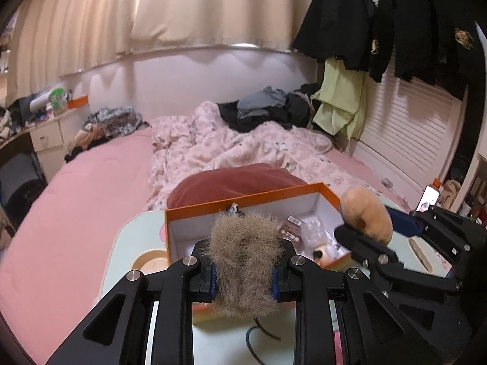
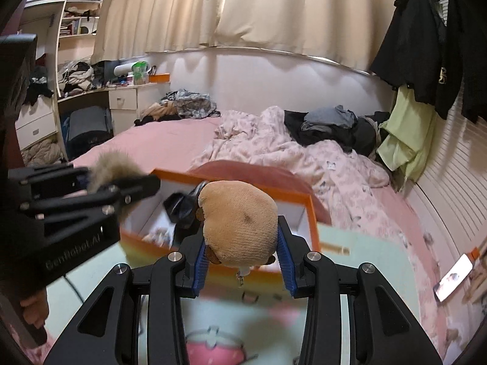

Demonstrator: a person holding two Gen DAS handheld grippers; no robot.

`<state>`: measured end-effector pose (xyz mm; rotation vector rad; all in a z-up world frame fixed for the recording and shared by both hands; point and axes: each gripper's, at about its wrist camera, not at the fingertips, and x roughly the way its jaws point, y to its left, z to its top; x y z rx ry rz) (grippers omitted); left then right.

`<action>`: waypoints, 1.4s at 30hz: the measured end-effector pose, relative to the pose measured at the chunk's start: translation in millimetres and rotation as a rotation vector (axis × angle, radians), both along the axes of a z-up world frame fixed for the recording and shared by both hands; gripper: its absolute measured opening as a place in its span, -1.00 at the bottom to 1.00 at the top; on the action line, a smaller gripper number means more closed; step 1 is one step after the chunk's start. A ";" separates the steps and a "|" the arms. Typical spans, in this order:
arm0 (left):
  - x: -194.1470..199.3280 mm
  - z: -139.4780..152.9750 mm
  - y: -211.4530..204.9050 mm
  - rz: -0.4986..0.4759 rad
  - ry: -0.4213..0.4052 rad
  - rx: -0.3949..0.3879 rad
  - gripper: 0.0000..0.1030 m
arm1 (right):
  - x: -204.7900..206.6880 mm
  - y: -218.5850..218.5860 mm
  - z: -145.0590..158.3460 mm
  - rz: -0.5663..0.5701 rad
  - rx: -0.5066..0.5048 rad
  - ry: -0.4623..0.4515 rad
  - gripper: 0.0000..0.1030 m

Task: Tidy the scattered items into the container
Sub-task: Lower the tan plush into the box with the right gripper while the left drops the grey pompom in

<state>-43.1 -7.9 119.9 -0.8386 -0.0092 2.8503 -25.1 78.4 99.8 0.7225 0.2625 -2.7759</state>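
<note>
Left wrist view: left gripper (image 1: 243, 269) clamping grey-brown fur pompom (image 1: 245, 258) above orange box (image 1: 243, 202); right gripper (image 2: 242, 260) gripping tan plush toy (image 2: 240, 222), possibly hamster.

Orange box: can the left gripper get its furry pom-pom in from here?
Probably yes. The left gripper, shut on the furry pom-pom, faces the orange box, whose top is open; nothing blocks it.

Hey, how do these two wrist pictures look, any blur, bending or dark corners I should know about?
Left wrist view: fisheye bends the window rail, corners go black, the furry brown item in the left gripper is fairly sharp. Right wrist view: same curved edges; the orange box and table print are smeared by motion blur, while the tan plush toy in the right gripper stays clear.
</note>
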 end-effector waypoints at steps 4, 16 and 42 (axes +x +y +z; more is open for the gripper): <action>-23.8 -8.9 -0.2 0.004 -0.058 0.026 -0.56 | -29.0 -0.5 -6.3 -0.015 -0.007 -0.036 -0.21; -45.9 -40.3 5.6 0.030 -0.164 0.019 0.17 | -62.9 11.4 -31.7 -0.063 -0.033 -0.186 -0.12; 1.5 -27.7 -6.6 0.045 -0.104 0.040 0.59 | -27.8 26.1 -20.6 -0.096 -0.075 -0.166 0.52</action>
